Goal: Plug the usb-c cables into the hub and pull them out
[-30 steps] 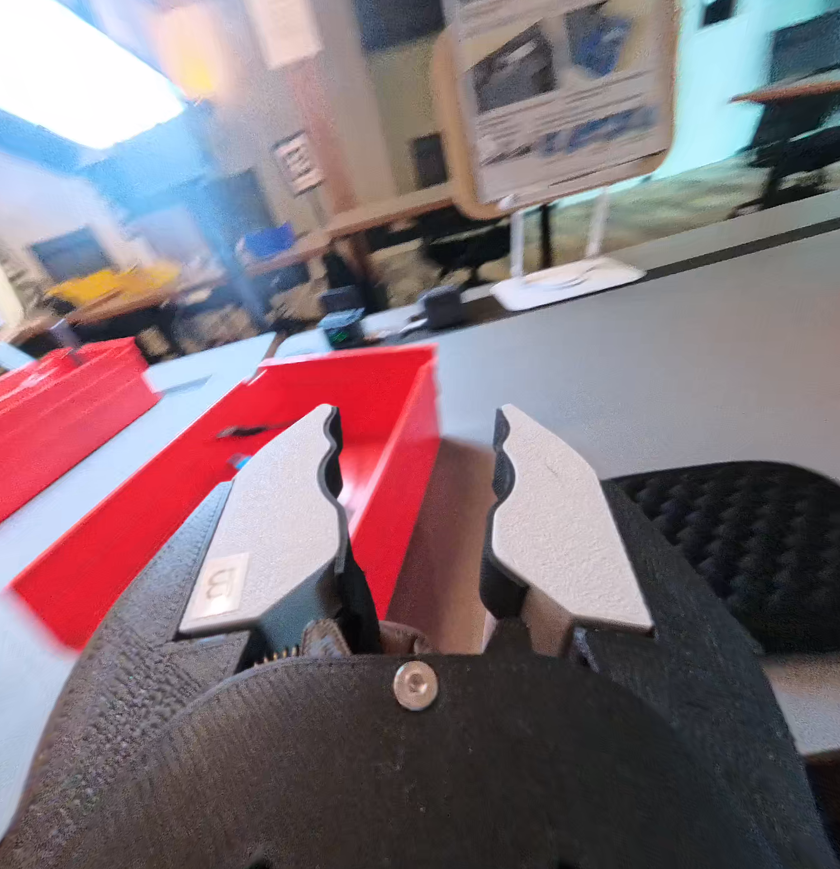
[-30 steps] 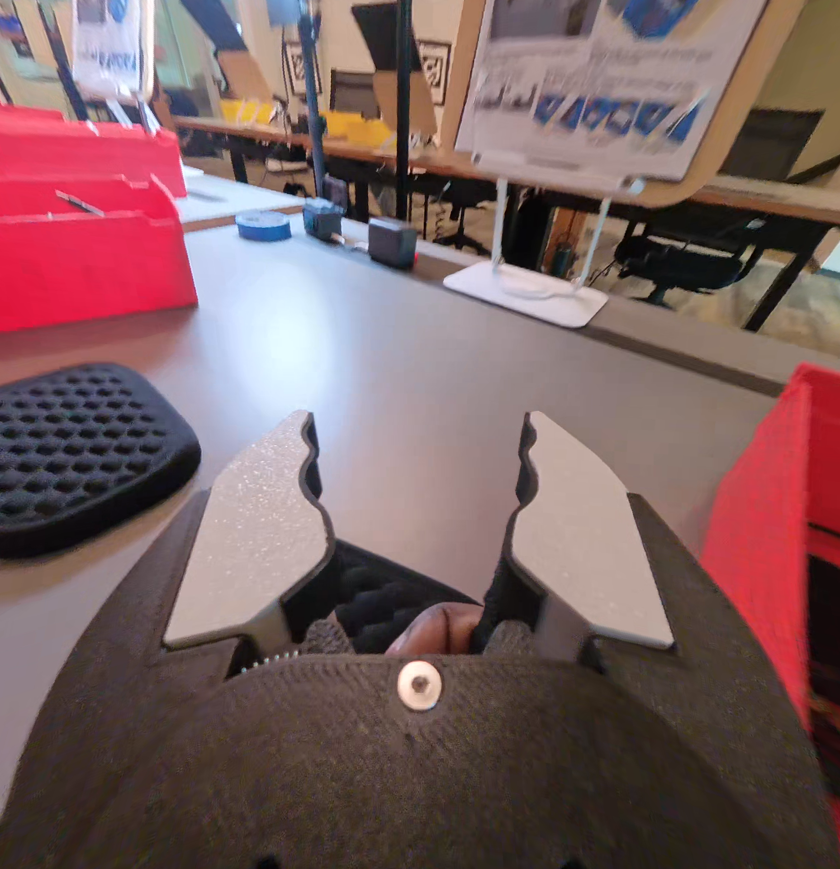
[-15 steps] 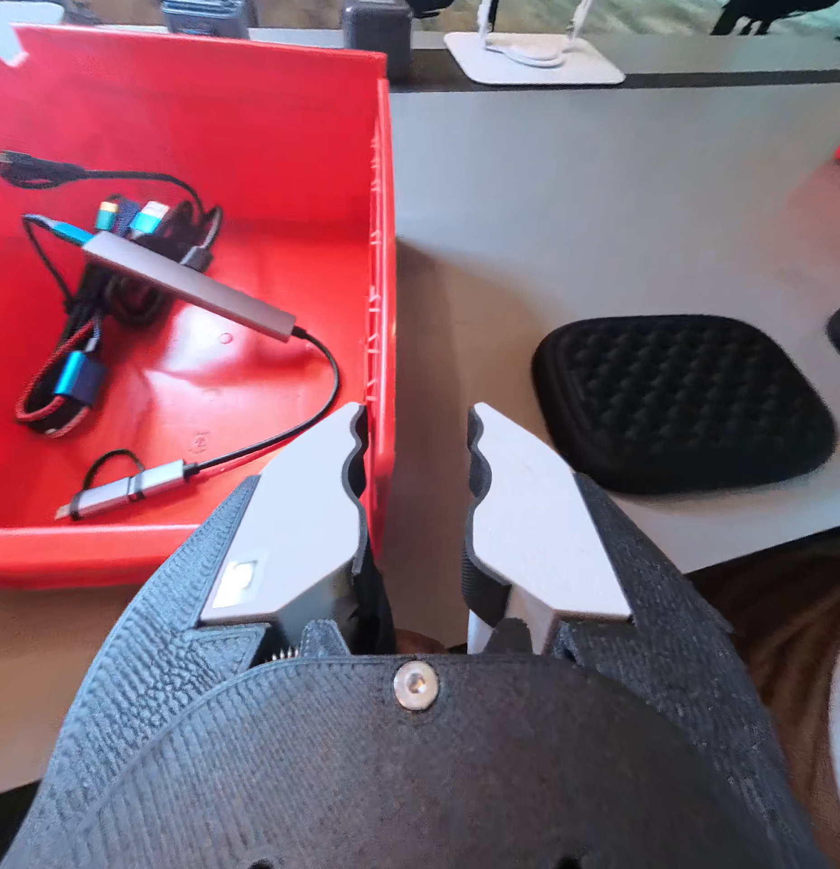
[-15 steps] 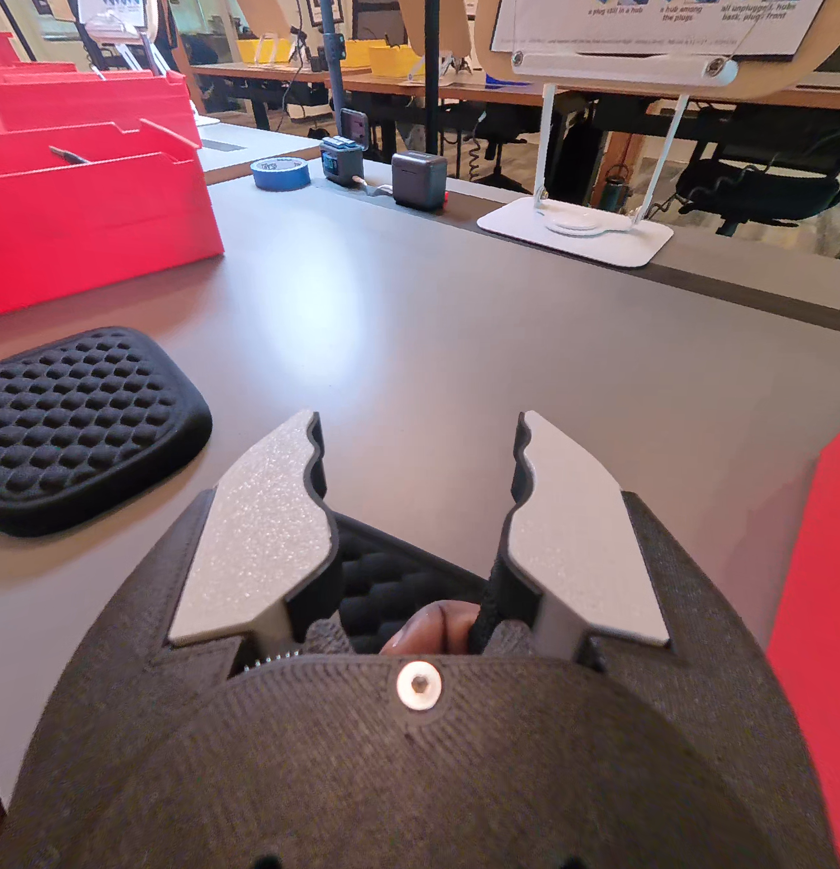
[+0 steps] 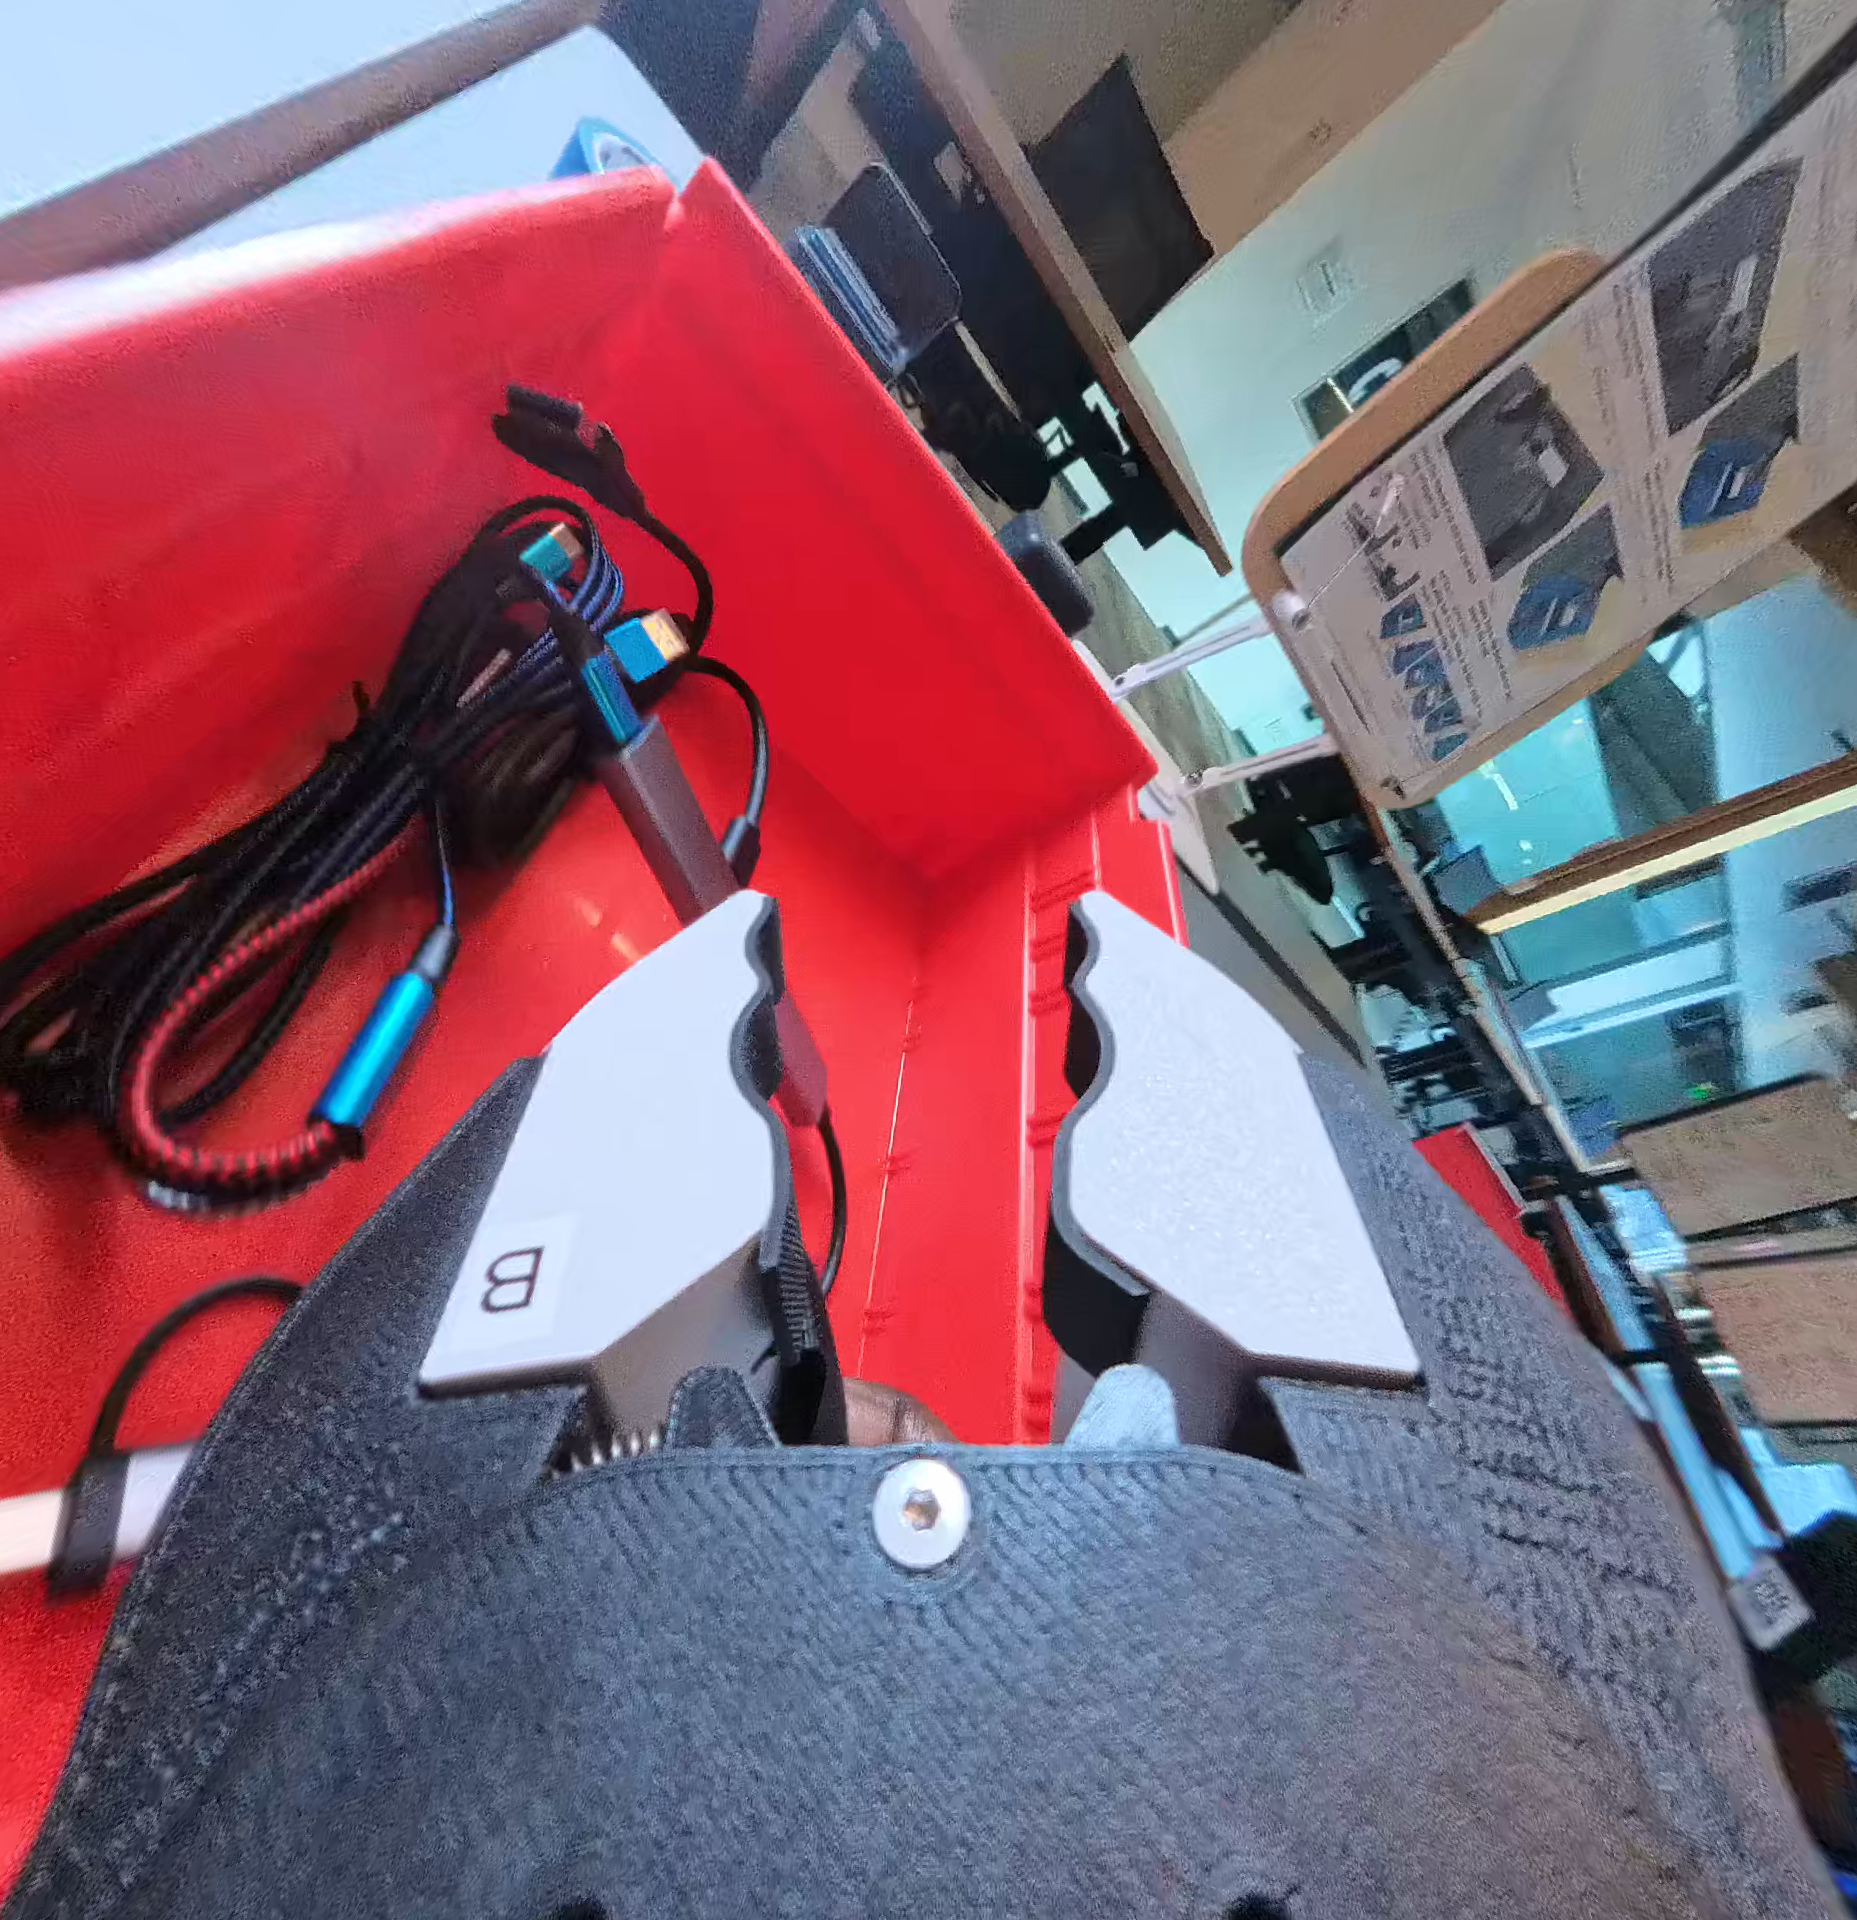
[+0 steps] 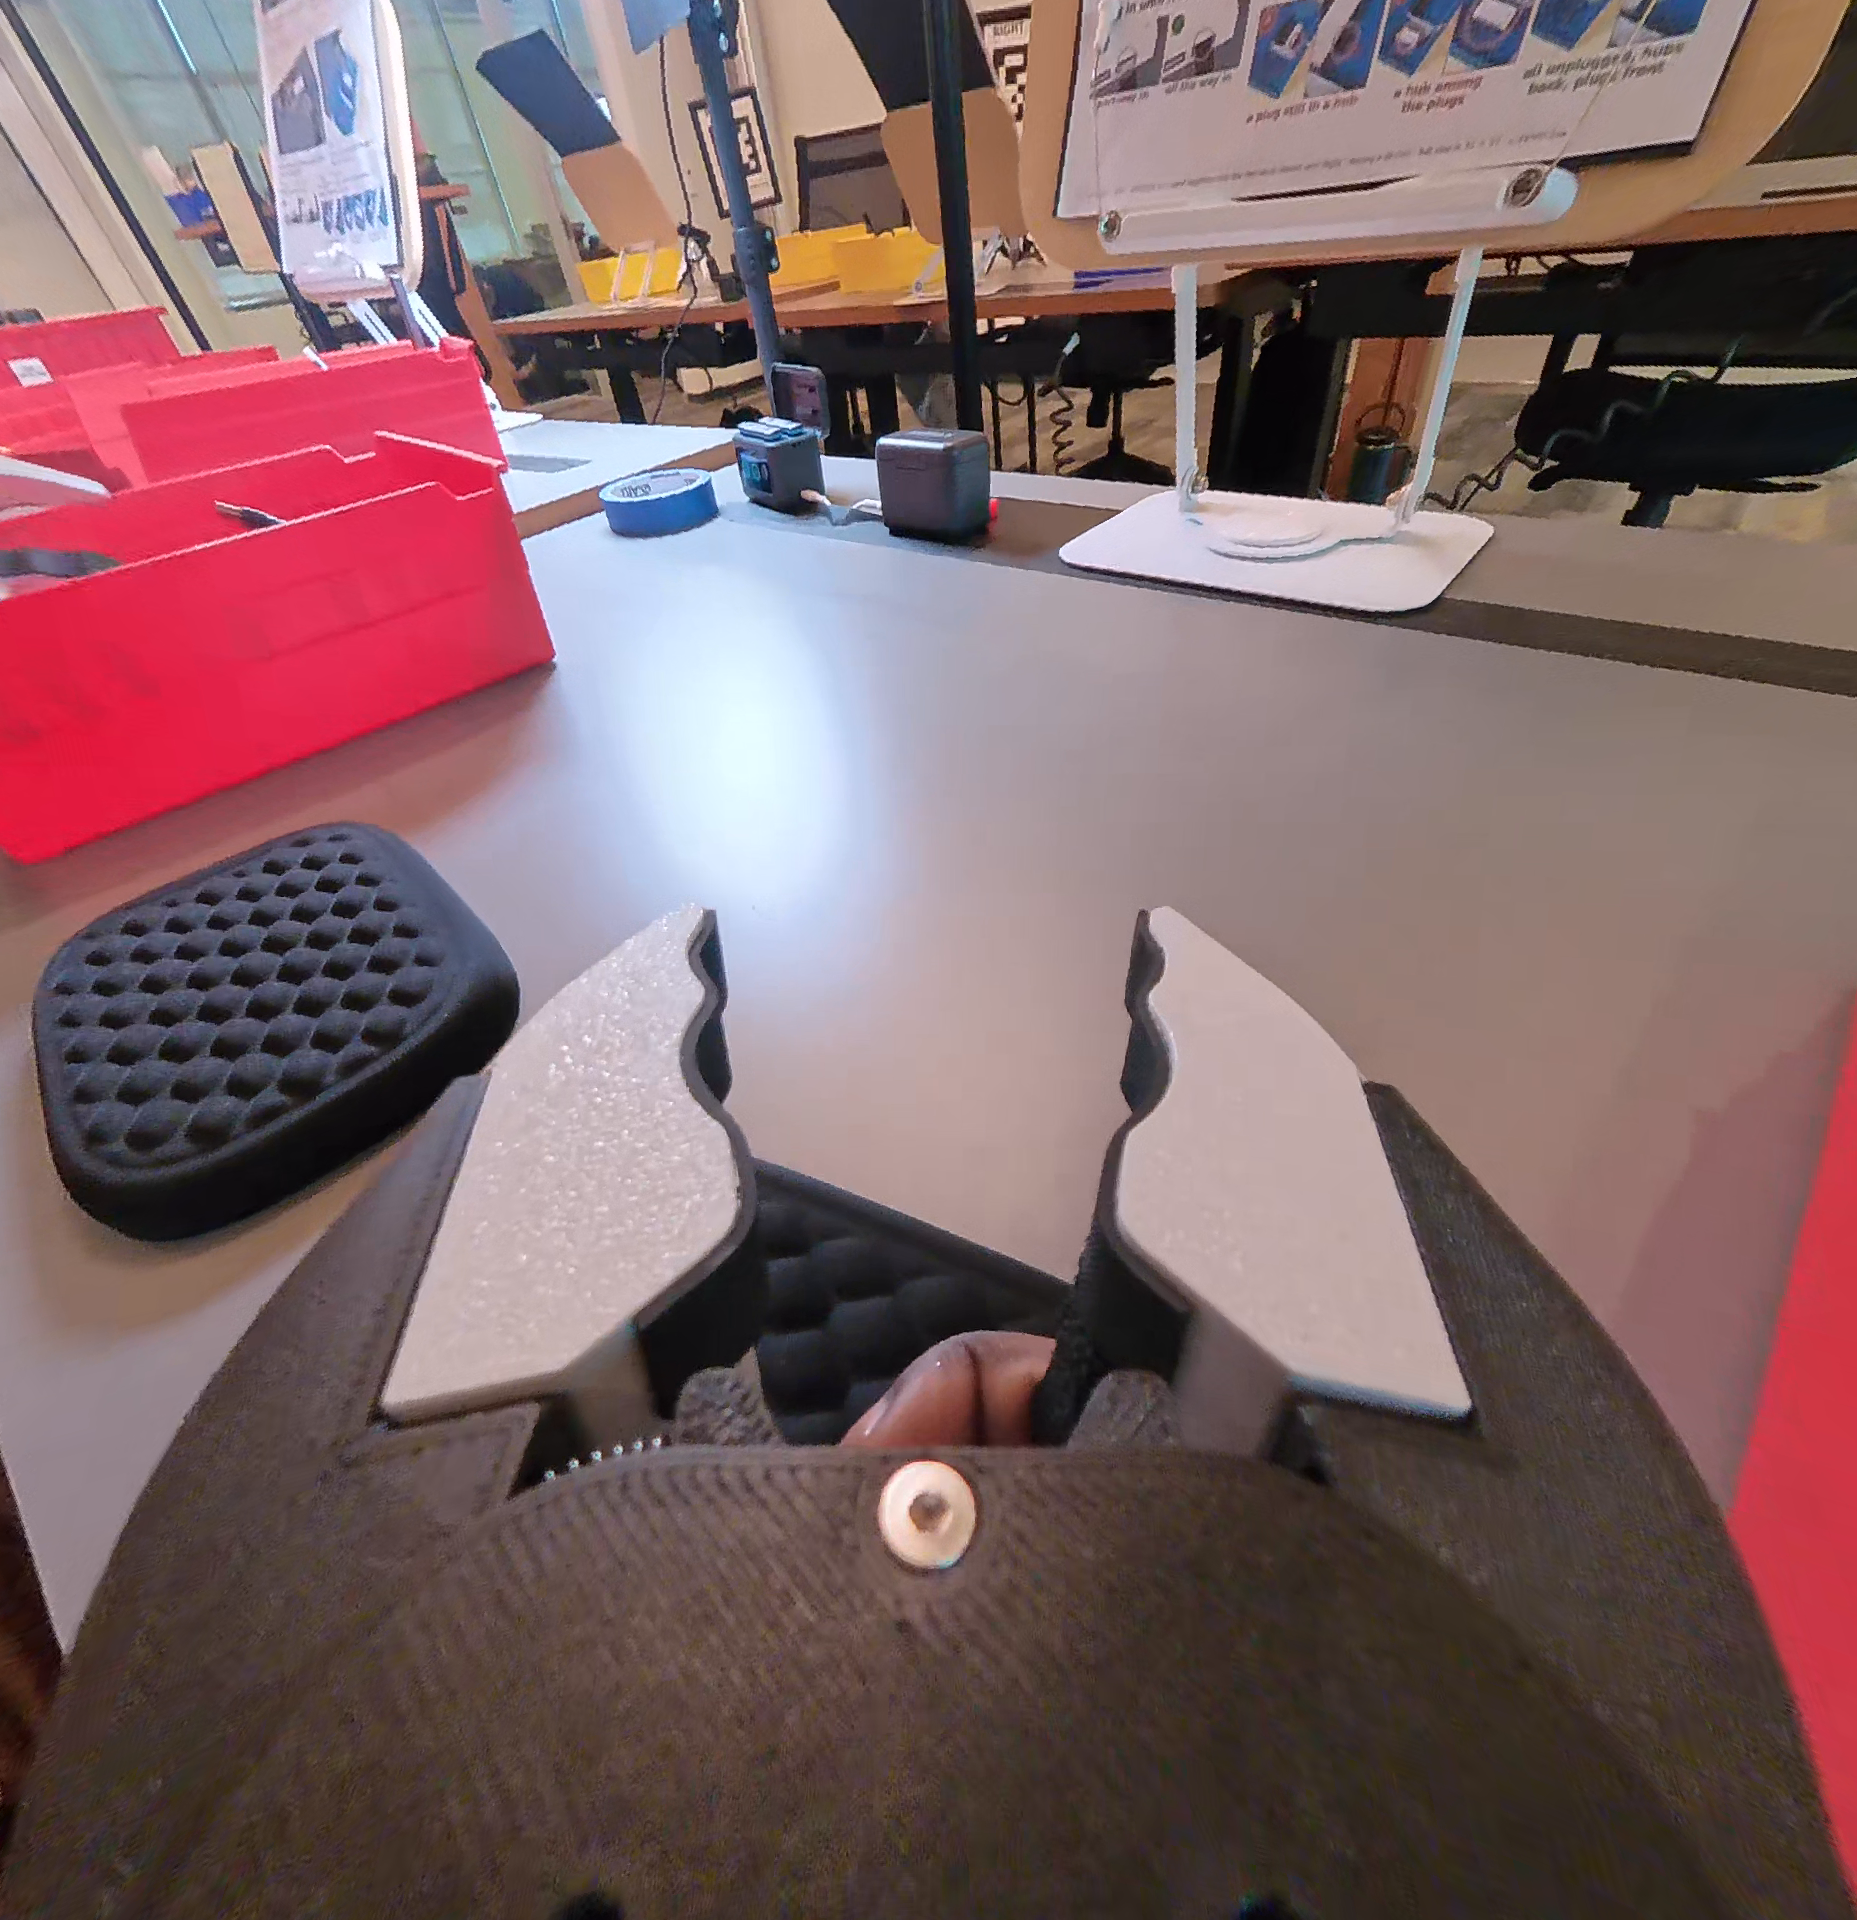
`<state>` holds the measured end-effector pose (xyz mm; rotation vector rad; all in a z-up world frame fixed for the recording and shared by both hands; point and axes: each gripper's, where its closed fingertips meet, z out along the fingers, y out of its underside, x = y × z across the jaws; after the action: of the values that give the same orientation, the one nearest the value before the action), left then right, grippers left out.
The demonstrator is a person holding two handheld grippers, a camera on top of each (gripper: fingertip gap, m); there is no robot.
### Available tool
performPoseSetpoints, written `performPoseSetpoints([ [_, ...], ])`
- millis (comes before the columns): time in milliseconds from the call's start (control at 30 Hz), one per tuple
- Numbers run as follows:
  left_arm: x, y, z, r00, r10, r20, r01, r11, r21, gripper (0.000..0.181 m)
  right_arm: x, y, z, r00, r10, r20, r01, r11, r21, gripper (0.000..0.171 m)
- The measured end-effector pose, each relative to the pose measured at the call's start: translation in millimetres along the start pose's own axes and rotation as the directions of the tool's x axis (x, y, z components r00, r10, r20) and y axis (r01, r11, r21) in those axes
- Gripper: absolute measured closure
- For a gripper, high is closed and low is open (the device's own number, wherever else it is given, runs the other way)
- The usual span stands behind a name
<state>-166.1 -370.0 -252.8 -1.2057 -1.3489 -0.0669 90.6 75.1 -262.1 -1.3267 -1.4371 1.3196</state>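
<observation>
The right claw (image 6: 924, 997) is wide open and holds nothing. It hangs over the grey tabletop (image 6: 1007, 790). A black bumpy pad (image 6: 259, 1018) lies on the tabletop to the left of the claw. Another black bumpy pad (image 6: 882, 1288) sits under the claw, mostly hidden. A fingertip (image 6: 955, 1403) shows at the back, between the two grey fingers (image 6: 591, 1174). A red box (image 6: 249, 644) stands farther left, with more red boxes (image 6: 228, 405) behind it. At the far edge sit a roll of blue tape (image 6: 659, 501), two small dark boxes (image 6: 932, 483) and a white stand (image 6: 1277, 551) holding a board with pictures. A red edge (image 6: 1828, 1351) shows at the right.
</observation>
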Motion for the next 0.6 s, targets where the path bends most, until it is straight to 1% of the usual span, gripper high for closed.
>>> performPoseSetpoints([
  [67, -7, -10, 7, 0.999, -0.008, 0.034, 0.008, 1.000, -0.006, 0.129, 1, 1, 0, 1.000, 0.007, -0.002, -0.007, 1.000, -0.004, 0.097],
  [100, -11, -9, 12, 0.998, 0.009, 0.062, -0.007, 0.999, -0.042, 0.129, 1, 1, 1, 1.000, 0.009, -0.002, -0.009, 1.000, -0.007, 0.097],
  [200, -18, 6, 23, 0.993, 0.036, 0.110, -0.017, 0.986, -0.168, 0.129, 1, 2, 1, 1.000, 0.010, 0.002, -0.010, 1.000, -0.009, 0.098],
  [267, -22, 12, 28, 0.992, 0.042, 0.123, -0.017, 0.979, -0.202, 0.135, 1, 0, 0, 1.000, 0.015, 0.004, -0.015, 1.000, 0.002, 0.099],
  [333, -25, 12, 30, 0.993, 0.019, 0.118, 0.006, 0.979, -0.202, 0.141, 2, -1, -2, 1.000, 0.027, 0.008, -0.027, 0.999, 0.018, 0.099],
  [400, -24, 10, 27, 0.994, -0.010, 0.112, 0.030, 0.982, -0.184, 0.142, 4, -3, -4, 0.999, 0.047, 0.009, -0.047, 0.998, 0.038, 0.100],
  [433, -22, 9, 25, 0.993, -0.007, 0.115, 0.026, 0.985, -0.169, 0.137, 5, -5, -5, 0.998, 0.060, 0.009, -0.061, 0.997, 0.048, 0.100],
  [500, -20, 6, 16, 0.987, 0.055, 0.152, -0.033, 0.989, -0.144, 0.129, 9, -6, -6, 0.996, 0.094, 0.008, -0.094, 0.993, 0.064, 0.103],
  [567, -24, 4, 11, 0.974, 0.096, 0.207, -0.072, 0.990, -0.122, 0.126, 13, -6, -7, 0.991, 0.131, 0.008, -0.131, 0.989, 0.071, 0.104],
  [600, -27, 6, 13, 0.972, 0.087, 0.219, -0.060, 0.990, -0.127, 0.124, 13, -6, -7, 0.989, 0.144, 0.014, -0.145, 0.987, 0.073, 0.105],
])
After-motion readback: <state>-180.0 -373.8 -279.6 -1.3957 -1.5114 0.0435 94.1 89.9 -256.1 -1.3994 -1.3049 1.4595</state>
